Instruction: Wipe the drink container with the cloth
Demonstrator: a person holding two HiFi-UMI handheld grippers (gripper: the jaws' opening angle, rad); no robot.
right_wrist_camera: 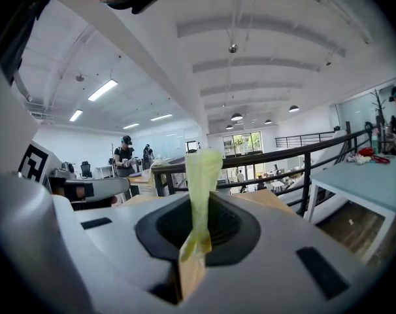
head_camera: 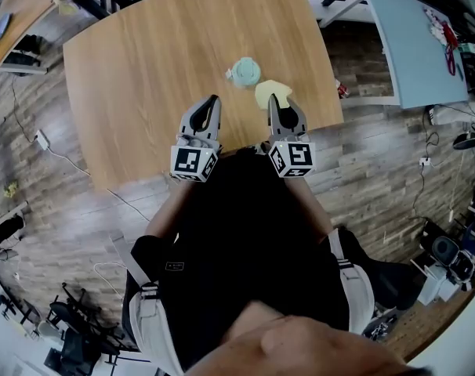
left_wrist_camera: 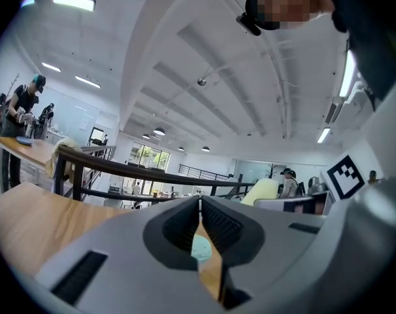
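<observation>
The right hand-held gripper (head_camera: 273, 99) has its jaws pressed together on the cloth (head_camera: 265, 91). In the right gripper view, the cloth (right_wrist_camera: 201, 182) stands out from between the jaws of this hand-held gripper (right_wrist_camera: 195, 241) as a narrow yellow-green strip that points forward along them. The left hand-held gripper (head_camera: 214, 100) has its jaws closed with nothing between them. In the left gripper view, the tips of this hand-held gripper (left_wrist_camera: 199, 205) meet, and only a bit of the pale teal drink container (left_wrist_camera: 201, 247) shows through the slit below them, farther away.

In the head view, the drink container (head_camera: 244, 73) stands on the wooden counter (head_camera: 143, 69), at about 1 o'clock from the left tips and about 10 o'clock from the right tips. The cloth is bunched near it, at about 4 o'clock from it, and the two do not appear to touch.

I judge that the task is at its beginning. The cloth is already taken, but the container is not held and no wiping contact is made. What is left is to hold the container steady, bring the cloth onto it and rub it.

From above the container shows a round outline, so its long axis seems vertical, with the top towards the camera. A small bump sits on its side at 9 o'clock; I cannot tell what it is.
</observation>
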